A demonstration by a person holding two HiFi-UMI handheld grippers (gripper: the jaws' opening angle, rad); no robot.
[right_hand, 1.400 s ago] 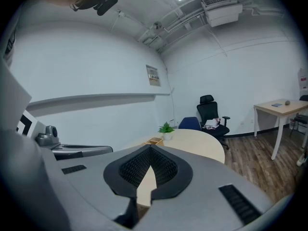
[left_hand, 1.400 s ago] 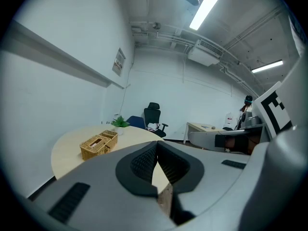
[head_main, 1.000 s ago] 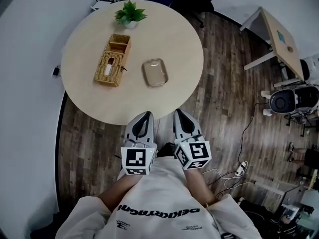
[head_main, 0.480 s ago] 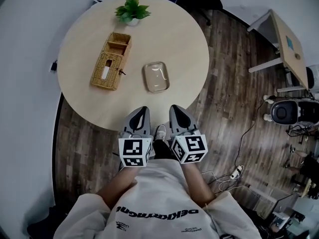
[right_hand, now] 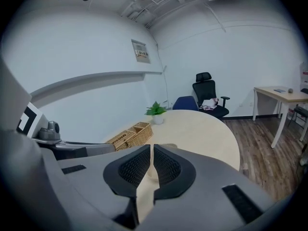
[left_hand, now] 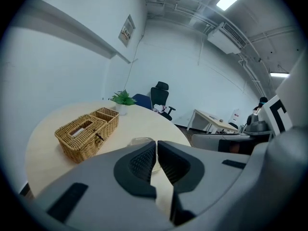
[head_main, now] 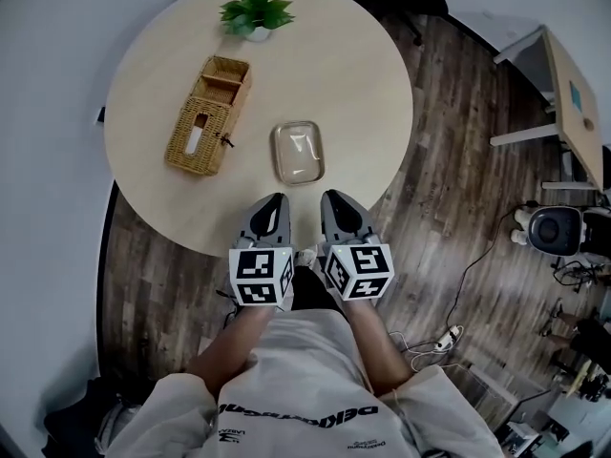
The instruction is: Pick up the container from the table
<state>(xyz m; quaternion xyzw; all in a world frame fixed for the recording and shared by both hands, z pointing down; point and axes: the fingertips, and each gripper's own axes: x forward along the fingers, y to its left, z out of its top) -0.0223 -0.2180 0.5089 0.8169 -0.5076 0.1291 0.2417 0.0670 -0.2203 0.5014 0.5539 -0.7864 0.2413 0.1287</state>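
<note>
The container (head_main: 298,153) is a clear, shallow, lidded box with rounded corners. It lies on the round light-wood table (head_main: 363,84), near the front edge. My left gripper (head_main: 276,201) and right gripper (head_main: 332,197) are held side by side just short of it, their tips over the table's near rim. The left gripper (left_hand: 156,146) is shut and empty, and part of the container (left_hand: 138,140) shows behind its jaws. The right gripper (right_hand: 152,149) has jaws just starting to open, a thin slit apart, with nothing between them.
A wicker tissue basket (head_main: 203,115) lies left of the container, and a small potted plant (head_main: 254,12) stands at the table's far side. There is a white wall at the left. A wooden floor, a desk (head_main: 573,93), an office chair (right_hand: 208,96) and cables (head_main: 449,332) lie to the right.
Both grippers have moved forward and down together, from over the floor to the table's near edge. The container now lies much closer to their tips.
</note>
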